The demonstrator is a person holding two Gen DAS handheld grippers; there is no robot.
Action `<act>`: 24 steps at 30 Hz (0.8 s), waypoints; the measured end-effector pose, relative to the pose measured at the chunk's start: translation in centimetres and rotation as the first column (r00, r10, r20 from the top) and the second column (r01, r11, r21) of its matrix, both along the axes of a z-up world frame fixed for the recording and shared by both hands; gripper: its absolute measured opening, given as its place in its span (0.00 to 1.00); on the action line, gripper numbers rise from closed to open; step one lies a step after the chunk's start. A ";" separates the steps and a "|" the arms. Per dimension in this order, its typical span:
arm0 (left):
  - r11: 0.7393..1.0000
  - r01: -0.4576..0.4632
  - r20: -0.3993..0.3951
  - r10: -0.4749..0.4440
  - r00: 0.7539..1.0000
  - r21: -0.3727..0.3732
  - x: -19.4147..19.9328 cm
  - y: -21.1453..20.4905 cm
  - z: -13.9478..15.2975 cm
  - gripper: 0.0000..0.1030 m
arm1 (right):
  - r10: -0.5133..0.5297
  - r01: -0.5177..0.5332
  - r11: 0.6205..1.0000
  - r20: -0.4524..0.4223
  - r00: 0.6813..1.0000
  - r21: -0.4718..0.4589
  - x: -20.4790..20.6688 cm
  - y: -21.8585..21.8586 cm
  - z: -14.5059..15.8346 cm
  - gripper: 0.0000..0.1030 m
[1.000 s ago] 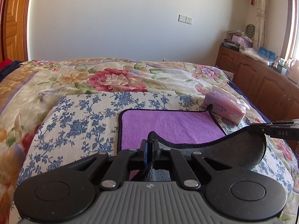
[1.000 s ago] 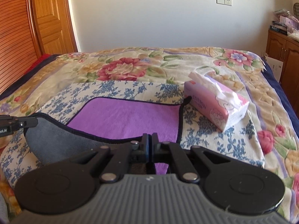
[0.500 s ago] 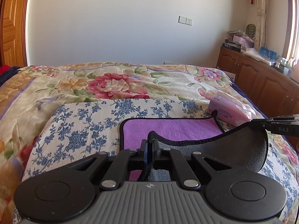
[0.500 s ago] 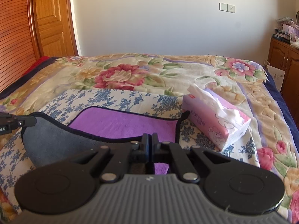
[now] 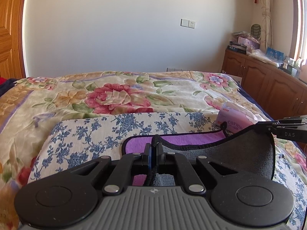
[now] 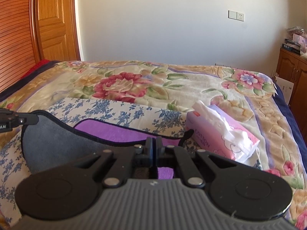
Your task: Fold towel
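The towel (image 5: 226, 151) is purple on top and grey underneath, with black trim. It lies on a blue-flowered cloth (image 5: 92, 136) on the bed. My left gripper (image 5: 153, 145) is shut on its near left corner. My right gripper (image 6: 153, 143) is shut on its near right corner. The near edge is lifted and sags between them, grey side (image 6: 57, 143) facing me. The far purple part (image 6: 115, 132) still lies flat. The right gripper's tip shows in the left wrist view (image 5: 287, 128), and the left gripper's tip shows in the right wrist view (image 6: 17, 120).
A pink tissue pack (image 6: 220, 136) lies just right of the towel's far right corner. The bed has a floral blanket (image 5: 119, 97). Wooden cabinets (image 5: 268, 88) stand at the right, a wooden door (image 6: 55, 19) at the left.
Both grippers have lifted the towel's near edge higher and carried it forward. Less of the flat purple part shows, and the tissue pack sits closer.
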State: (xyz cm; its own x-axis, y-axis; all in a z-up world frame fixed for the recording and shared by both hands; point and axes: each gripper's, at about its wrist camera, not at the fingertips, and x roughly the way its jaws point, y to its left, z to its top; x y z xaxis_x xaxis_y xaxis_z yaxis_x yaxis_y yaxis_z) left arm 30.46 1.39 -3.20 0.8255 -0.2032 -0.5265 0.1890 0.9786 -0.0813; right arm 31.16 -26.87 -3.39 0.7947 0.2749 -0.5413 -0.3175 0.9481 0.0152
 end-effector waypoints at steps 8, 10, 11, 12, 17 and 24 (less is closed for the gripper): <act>1.000 -0.012 0.015 0.012 1.000 0.001 1.5 0.2 0.4 0.05 | 0.001 -0.001 1.000 0.022 1.000 -0.008 1.4 0.1 0.3 0.03; 1.000 -0.014 0.024 0.014 1.000 0.014 1.9 0.2 0.5 0.05 | 0.000 0.000 1.000 0.029 1.000 -0.007 1.7 0.1 0.4 0.03; 1.000 -0.012 0.029 0.012 1.000 0.016 2.0 0.2 0.6 0.05 | 0.000 0.000 1.000 0.031 1.000 -0.008 1.8 0.1 0.4 0.03; 1.000 -0.011 0.032 0.011 0.999 0.015 2.1 0.3 0.7 0.05 | 0.001 0.000 1.000 0.034 0.999 -0.010 1.9 0.1 0.4 0.03; 1.000 -0.014 0.041 0.013 0.999 0.018 3.0 0.2 0.6 0.05 | 0.002 -0.001 1.000 0.043 0.999 -0.019 2.7 0.1 0.2 0.03; 1.000 -0.009 0.050 0.008 0.999 0.029 4.4 -0.3 0.3 0.05 | -0.001 0.003 1.000 0.048 0.999 -0.029 4.1 0.1 -0.1 0.03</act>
